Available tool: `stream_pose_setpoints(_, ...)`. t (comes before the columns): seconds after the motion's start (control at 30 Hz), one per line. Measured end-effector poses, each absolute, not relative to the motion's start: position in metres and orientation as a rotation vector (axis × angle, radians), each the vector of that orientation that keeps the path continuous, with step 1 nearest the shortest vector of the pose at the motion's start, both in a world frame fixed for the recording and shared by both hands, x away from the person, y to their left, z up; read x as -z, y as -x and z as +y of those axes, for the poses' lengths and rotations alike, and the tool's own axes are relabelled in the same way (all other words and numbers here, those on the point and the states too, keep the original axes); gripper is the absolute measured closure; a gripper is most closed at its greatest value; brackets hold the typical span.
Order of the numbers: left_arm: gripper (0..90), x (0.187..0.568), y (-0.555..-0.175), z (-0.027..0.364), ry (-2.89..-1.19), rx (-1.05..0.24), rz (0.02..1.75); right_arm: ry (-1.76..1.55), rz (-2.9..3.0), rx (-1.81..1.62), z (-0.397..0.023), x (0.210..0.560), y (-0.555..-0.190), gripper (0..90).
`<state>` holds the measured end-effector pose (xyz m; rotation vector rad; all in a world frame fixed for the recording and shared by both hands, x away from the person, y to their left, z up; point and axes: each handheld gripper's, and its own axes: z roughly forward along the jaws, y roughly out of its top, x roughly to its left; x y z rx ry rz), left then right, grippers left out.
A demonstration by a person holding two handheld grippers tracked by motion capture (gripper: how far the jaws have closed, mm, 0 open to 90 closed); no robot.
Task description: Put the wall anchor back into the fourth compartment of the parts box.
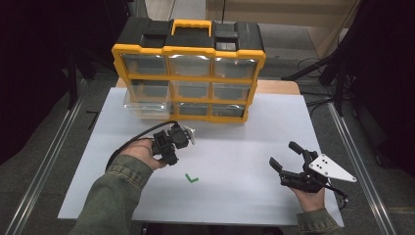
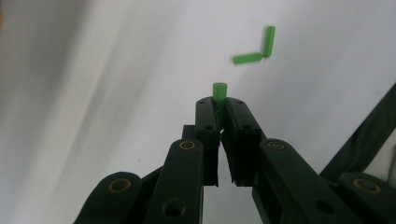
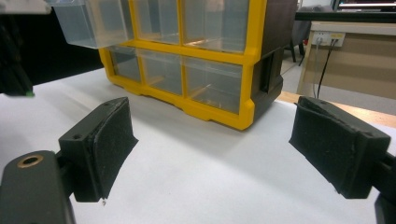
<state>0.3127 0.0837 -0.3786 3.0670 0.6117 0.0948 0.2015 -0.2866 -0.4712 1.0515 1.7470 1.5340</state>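
Yellow drawer cabinet (image 1: 188, 73) at the far edge of the white table (image 1: 244, 196), with one clear drawer (image 1: 145, 105) pulled out at its lower left. Nearer than that drawer, just in front of the cabinet: left gripper (image 2: 219, 103) clamped shut on a small green plug (image 2: 219, 90), long axis running along the jaws, tip poking past them. Open drawer far closer to the left hand. Well off from the cabinet toward the near right corner: right gripper (image 1: 286, 155), jaws spread wide, holding nothing. Two more green plugs (image 1: 191, 178) lying in an L on the table, nearer than the left hand
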Motion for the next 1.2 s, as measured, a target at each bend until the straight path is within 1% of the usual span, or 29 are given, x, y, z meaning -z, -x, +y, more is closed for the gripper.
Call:
stream_pose_setpoints(0.1,84.6,0.362,-0.316,0.088,-3.056,-0.086,0.599,-1.054,1.749,-1.531,-0.286,0.471,-0.202,13.2)
stream_pose_setpoints(0.2,84.6,0.345,-0.321,0.090,-3.060,-0.109,0.588,-1.055,1.753,-1.529,-0.285,0.472,-0.202,13.2)
stream_pose_setpoints(0.27,84.6,0.335,-0.325,0.092,-3.053,-0.100,0.610,-1.055,1.756,-1.530,-0.285,0.472,-0.202,13.2)
stream_pose_setpoints(0.37,84.5,0.319,-0.330,0.095,-3.046,-0.126,0.638,-1.057,1.756,-1.532,-0.285,0.472,-0.202,13.2)
stream_pose_setpoints(0.4,84.5,0.308,-0.334,0.098,-3.015,-0.130,0.649,-1.055,1.758,-1.532,-0.285,0.472,-0.202,13.2)
stream_pose_setpoints(0.47,84.5,0.302,-0.336,0.100,-3.001,-0.127,0.655,-1.055,1.760,-1.532,-0.285,0.472,-0.202,13.2)
stream_pose_setpoints(0.53,84.5,0.292,-0.343,0.103,-3.008,-0.141,0.660,-1.054,1.761,-1.533,-0.285,0.472,-0.202,13.2)
stream_pose_setpoints(0.57,84.5,0.284,-0.347,0.105,-3.020,-0.120,0.645,-1.051,1.764,-1.537,-0.285,0.472,-0.202,13.2)
stream_pose_setpoints(0.67,84.4,0.275,-0.352,0.106,-3.036,-0.109,0.611,-1.051,1.769,-1.536,-0.285,0.472,-0.203,13.2)
stream_pose_setpoints(0.73,84.4,0.267,-0.358,0.108,-3.020,-0.135,0.604,-1.054,1.774,-1.535,-0.284,0.472,-0.202,13.2)
stream_pose_setpoints(0.83,84.4,0.256,-0.375,0.113,-3.001,-0.136,0.620,-1.053,1.776,-1.535,-0.284,0.472,-0.202,13.3)
stream_pose_setpoints(0.9,84.4,0.253,-0.384,0.116,-3.016,-0.153,0.574,-1.056,1.779,-1.536,-0.284,0.472,-0.202,13.2)
stream_pose_setpoints(0.93,84.4,0.253,-0.384,0.116,-3.016,-0.153,0.574,-1.054,1.780,-1.536,-0.284,0.472,-0.202,13.2)
stream_pose_setpoints(0.97,84.4,0.252,-0.393,0.119,-3.018,-0.150,0.575,-1.054,1.780,-1.538,-0.284,0.472,-0.202,13.2)
stream_pose_setpoints(1.1,84.4,0.251,-0.408,0.124,-3.029,-0.194,0.594,-1.047,1.779,-1.545,-0.284,0.472,-0.202,13.2)
stream_pose_setpoints(1.2,84.4,0.249,-0.422,0.130,-2.996,-0.212,0.637,-1.042,1.781,-1.544,-0.285,0.472,-0.202,13.2)
